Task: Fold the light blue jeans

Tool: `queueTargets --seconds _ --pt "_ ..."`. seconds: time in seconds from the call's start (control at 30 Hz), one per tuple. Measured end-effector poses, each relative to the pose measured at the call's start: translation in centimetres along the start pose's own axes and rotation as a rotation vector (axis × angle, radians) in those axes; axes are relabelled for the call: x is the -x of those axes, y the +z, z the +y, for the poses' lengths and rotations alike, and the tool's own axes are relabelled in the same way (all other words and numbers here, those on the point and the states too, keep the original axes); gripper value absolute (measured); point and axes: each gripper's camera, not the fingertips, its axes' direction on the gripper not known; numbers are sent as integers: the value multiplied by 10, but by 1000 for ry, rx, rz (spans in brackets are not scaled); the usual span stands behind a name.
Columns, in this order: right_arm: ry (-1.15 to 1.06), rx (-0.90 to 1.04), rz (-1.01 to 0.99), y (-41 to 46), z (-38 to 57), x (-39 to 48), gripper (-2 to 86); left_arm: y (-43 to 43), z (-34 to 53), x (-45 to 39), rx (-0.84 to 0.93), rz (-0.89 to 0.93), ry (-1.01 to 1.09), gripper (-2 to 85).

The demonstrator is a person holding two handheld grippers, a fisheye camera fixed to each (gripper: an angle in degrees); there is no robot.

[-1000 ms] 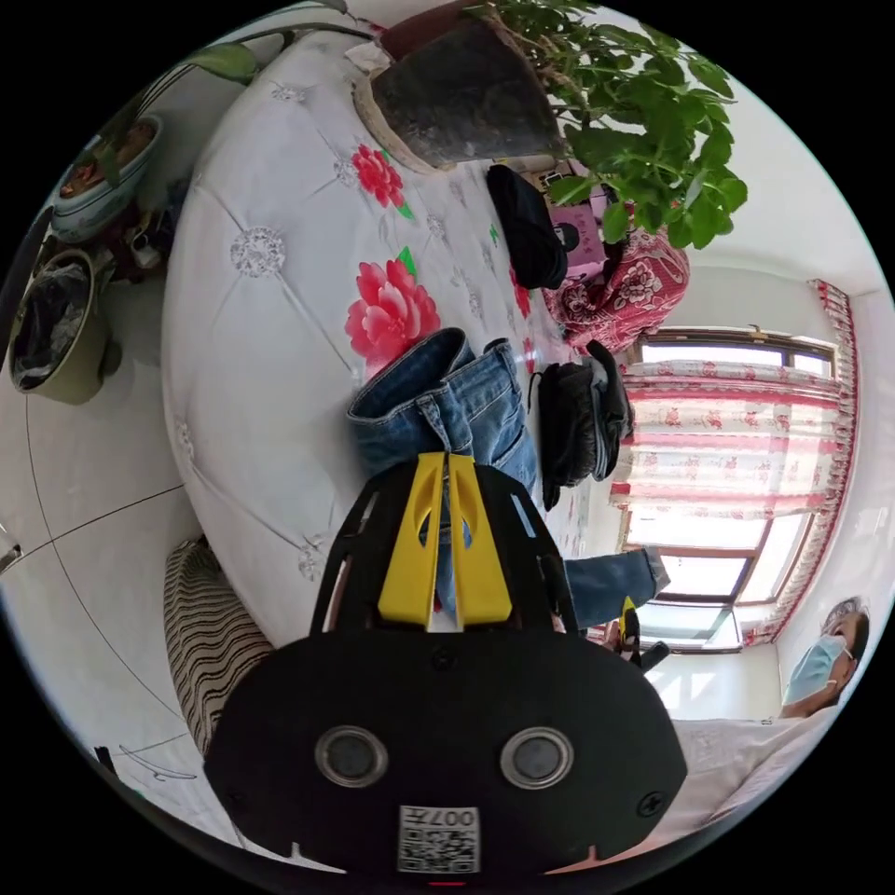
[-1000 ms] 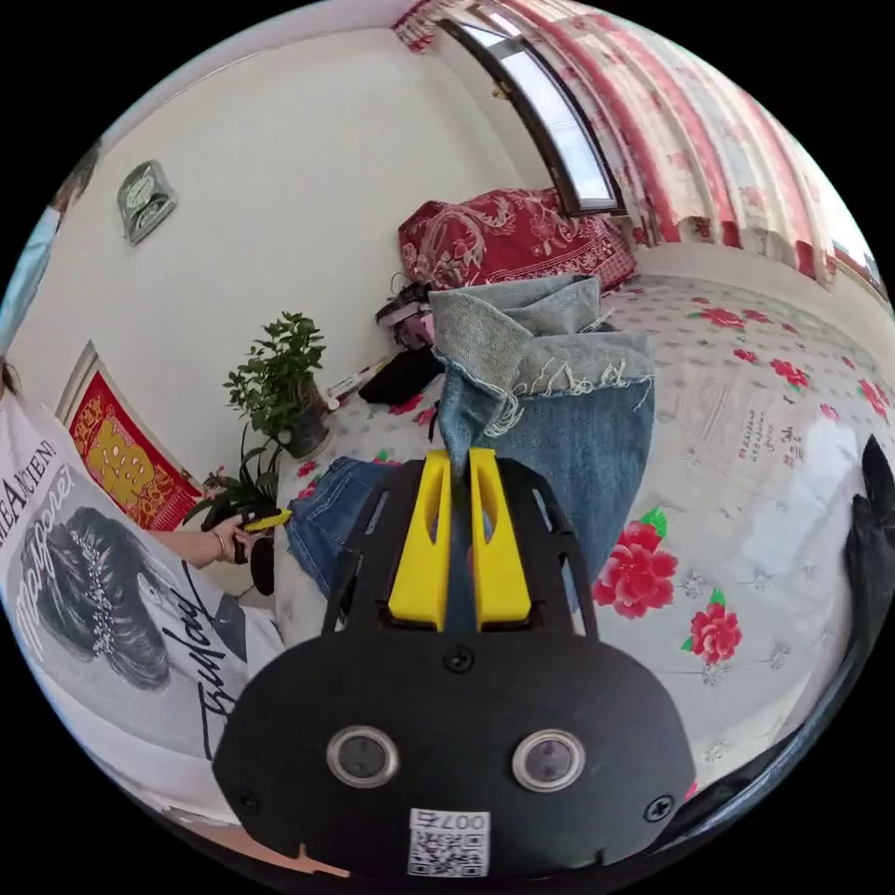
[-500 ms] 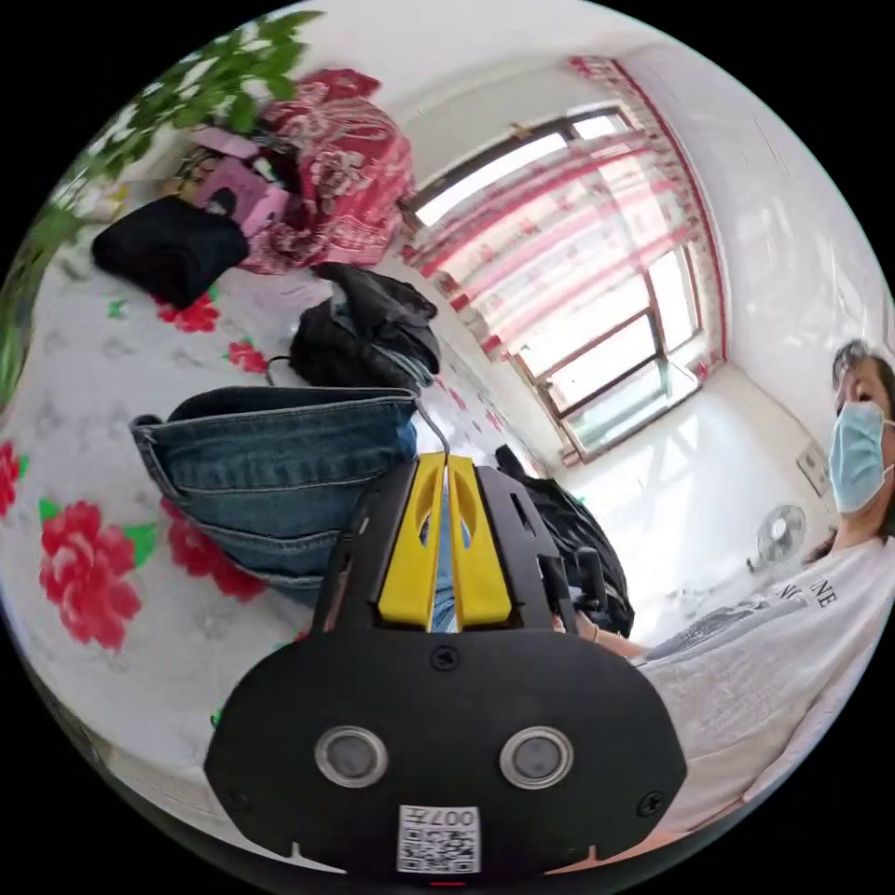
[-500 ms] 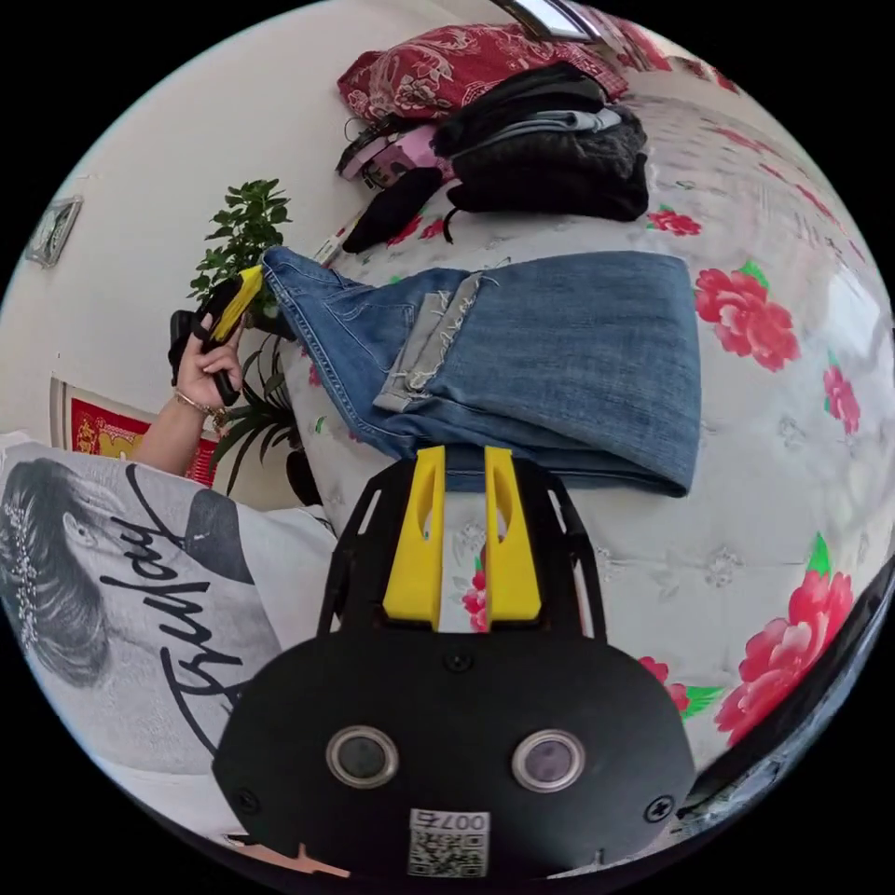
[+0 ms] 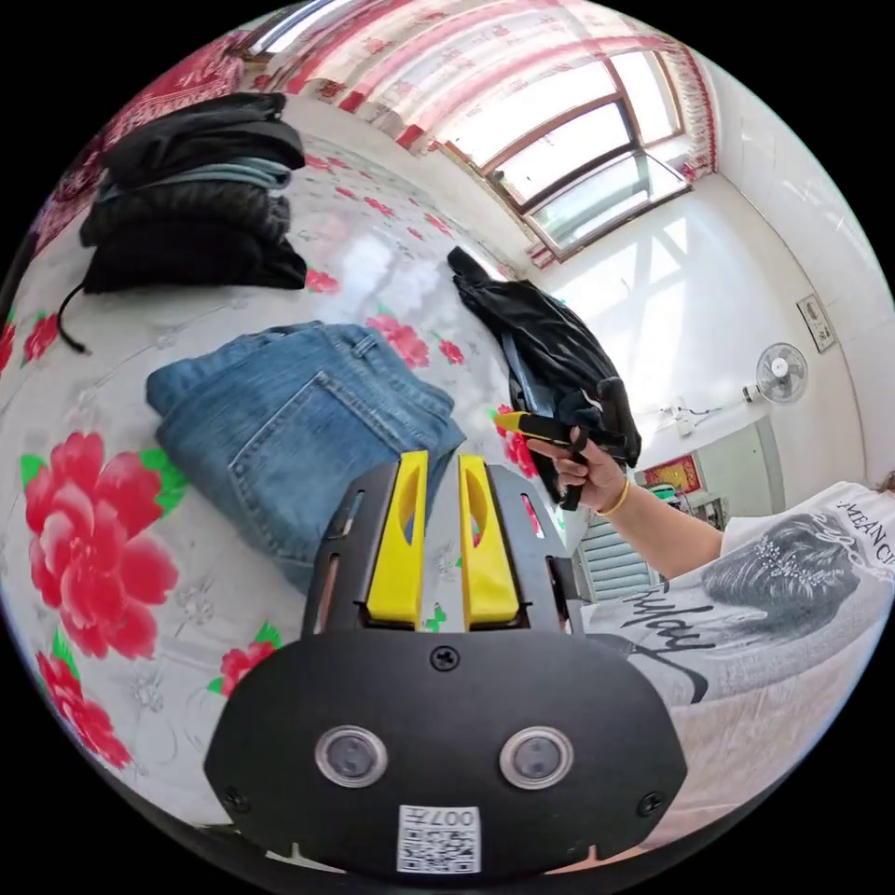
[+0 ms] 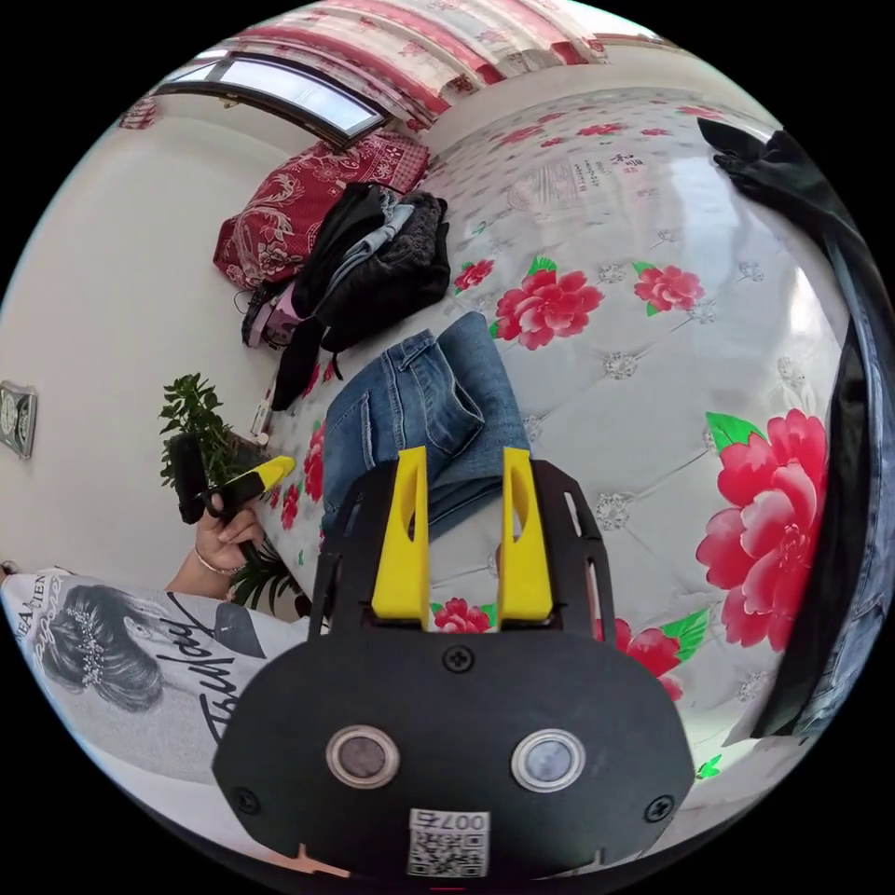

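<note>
Blue denim jeans [image 5: 298, 419] folded on my floral bedspread [image 6: 653, 373], my left gripper [image 5: 440, 466] and right gripper [image 6: 461, 461] both released, jaws empty

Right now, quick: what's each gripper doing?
Left gripper: open, holding nothing, beside the folded jeans.
Right gripper: open, holding nothing.

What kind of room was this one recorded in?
Most likely a bedroom: a floral bedspread carries folded jeans and a dark clothes stack, with a curtained window behind.
</note>
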Motion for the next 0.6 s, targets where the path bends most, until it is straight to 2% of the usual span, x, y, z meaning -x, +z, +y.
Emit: queueTargets --seconds 0.13,0.27,0.4,0.53,0.6 --pt "13 28 41 20 -39 -12 97 -33 49 82 -74 -96 -247 70" --pt "61 88 56 55 -84 -26 95 -19 66 149 -77 -77 -396 108" --pt "96 213 89 98 -109 -30 73 21 60 194 -36 7 -460 119" --pt "90 299 106 119 -133 -12 26 57 47 224 -32 163 -490 64" --pt "7 275 119 110 -151 12 15 57 36 218 -50 172 -441 58"
